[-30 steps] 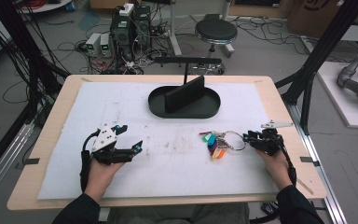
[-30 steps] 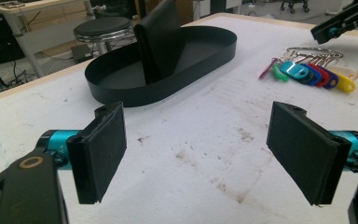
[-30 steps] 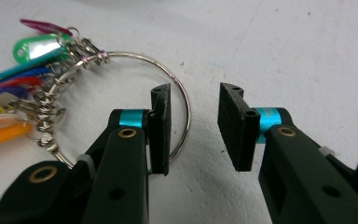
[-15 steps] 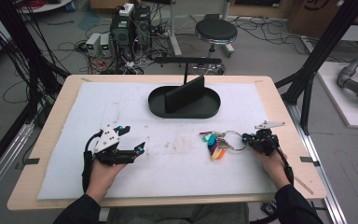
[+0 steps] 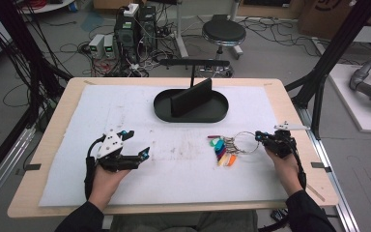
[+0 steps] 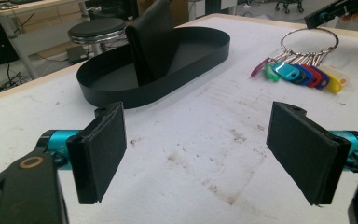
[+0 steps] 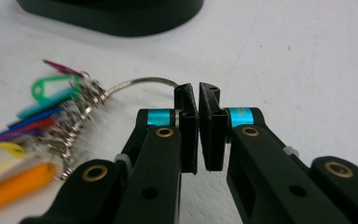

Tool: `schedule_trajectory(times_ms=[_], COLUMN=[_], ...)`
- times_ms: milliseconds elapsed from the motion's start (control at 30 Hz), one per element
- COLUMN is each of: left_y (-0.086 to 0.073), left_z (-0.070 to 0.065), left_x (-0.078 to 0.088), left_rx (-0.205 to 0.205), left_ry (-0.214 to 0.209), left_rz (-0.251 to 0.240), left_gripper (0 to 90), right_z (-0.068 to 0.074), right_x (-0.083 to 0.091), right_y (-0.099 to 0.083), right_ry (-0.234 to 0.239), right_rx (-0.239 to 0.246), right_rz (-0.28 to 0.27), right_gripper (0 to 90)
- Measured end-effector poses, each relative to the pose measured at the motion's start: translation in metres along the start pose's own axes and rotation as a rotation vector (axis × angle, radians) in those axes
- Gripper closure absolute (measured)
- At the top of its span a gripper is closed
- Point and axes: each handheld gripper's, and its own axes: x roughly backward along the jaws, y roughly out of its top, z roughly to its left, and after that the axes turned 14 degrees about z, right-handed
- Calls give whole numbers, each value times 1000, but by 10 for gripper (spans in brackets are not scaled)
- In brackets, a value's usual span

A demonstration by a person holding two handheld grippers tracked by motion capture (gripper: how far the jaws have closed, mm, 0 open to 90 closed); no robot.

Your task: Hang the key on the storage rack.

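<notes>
A steel key ring [image 5: 245,133] with several coloured tags [image 5: 222,150] lies on the white mat, right of centre. My right gripper [image 5: 259,137] is at the ring's right side. In the right gripper view its jaws [image 7: 198,91] stand pressed together on the ring's wire [image 7: 135,83], with the tags [image 7: 32,135] fanned out to the left. My left gripper [image 5: 136,143] rests at the front left of the mat, wide open, nothing between its pads [image 6: 198,154]. The left gripper view also shows the ring [image 6: 307,29] with the right gripper [image 6: 324,16] at it.
A black oval tray [image 5: 164,113] with an upright black divider [image 5: 191,96] stands at the back middle of the mat [image 5: 183,183]; its wall [image 6: 121,91] is ahead of the left gripper. Behind the table are a stool [image 5: 223,33], cables and computers.
The right gripper has edged left onto the key ring and its jaws have closed on the wire. The left gripper has stayed where it was, open.
</notes>
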Motion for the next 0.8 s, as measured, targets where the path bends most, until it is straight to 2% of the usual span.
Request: schedule_trajectory(times_ms=[33, 133, 167, 400, 433, 533, 667, 700, 800], left_y=[0, 0, 1, 1, 1, 1, 1, 1, 1], left_z=[0, -1, -1, -2, -2, -2, -2, -2, -2], left_x=[0, 0, 0, 0, 0, 0, 0, 0, 0], left_rx=[0, -1, -1, -2, -3, -1, 0, -1, -1], left_ry=[-1, 1, -1, -4, -3, -4, -6, -7, -7], left_rz=[-2, -3, -1, -6, -6, -7, -7, -8, -9], left_gripper=[199, 199, 199, 199, 199, 199, 199, 199, 199], right_z=[0, 2, 4, 9, 11, 13, 17, 18, 18], right_x=[3, 6, 8, 13, 14, 15, 16, 17, 17], right_y=[1, 2, 3, 6, 7, 7, 7, 7, 7], right_ry=[11, 26, 38, 77, 99, 115, 152, 177, 197], right_rx=[-3, -14, -17, -24, -23, -24, -18, -21, -22], right_rz=[-27, -49, -75, -132, -149, -161, -182, -190, -193], right_gripper=[878, 879, 879, 880, 880, 880, 879, 878, 876])
